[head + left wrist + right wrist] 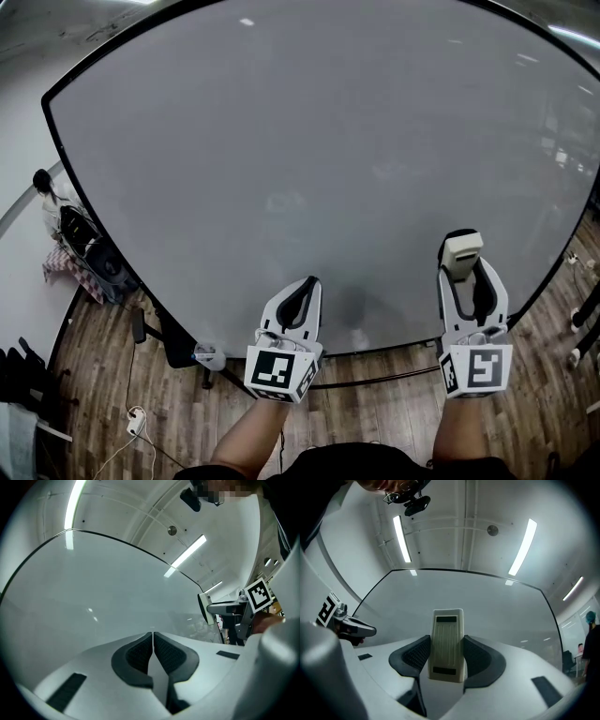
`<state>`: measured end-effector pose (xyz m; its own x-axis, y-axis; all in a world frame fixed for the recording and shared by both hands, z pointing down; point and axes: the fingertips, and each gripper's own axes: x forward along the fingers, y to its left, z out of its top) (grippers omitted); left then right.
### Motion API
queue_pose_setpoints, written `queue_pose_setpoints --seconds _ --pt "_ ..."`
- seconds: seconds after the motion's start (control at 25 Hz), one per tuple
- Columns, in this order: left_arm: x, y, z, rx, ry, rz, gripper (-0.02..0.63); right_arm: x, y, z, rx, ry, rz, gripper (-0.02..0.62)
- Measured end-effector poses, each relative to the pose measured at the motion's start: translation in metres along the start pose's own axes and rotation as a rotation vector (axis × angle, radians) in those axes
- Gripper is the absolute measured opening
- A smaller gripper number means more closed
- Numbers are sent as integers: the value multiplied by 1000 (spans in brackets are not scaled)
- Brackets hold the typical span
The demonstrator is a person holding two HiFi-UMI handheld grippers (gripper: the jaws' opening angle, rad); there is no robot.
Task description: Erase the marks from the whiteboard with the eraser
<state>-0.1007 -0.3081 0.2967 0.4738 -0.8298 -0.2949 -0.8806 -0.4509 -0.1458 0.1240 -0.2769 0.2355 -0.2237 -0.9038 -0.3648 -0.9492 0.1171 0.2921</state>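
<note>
Holding the eraser (461, 249) clamped in my right hand-held gripper (465, 279) near the lower right edge of the whiteboard (281, 141). My left hand-held gripper (304, 292) is closed on nothing by the bottom edge. Wide board surface spreads above both.

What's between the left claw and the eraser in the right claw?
Only bare whiteboard. In the head view, the stretch from the shut left claw to the eraser held in the right claw shows blank grey board, no clear marks.
</note>
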Motion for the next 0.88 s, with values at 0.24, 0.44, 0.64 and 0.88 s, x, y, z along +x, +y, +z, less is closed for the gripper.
queue_pose_setpoints --seconds 0.24,0.44,0.64,0.88 --pt "-7 -8 -14 -13 26 -11 26 -21 35 -25 71 19 69 247" --pt "-11 -23 -29 -52 34 -65 26 -35 60 -51 89 59 118 245" --pt "-20 -20 -33 -73 31 -72 26 -38 74 -63 89 104 131 245" --pt "-22 -22 -40 -82 38 -70 26 -38 74 -65 89 93 126 245"
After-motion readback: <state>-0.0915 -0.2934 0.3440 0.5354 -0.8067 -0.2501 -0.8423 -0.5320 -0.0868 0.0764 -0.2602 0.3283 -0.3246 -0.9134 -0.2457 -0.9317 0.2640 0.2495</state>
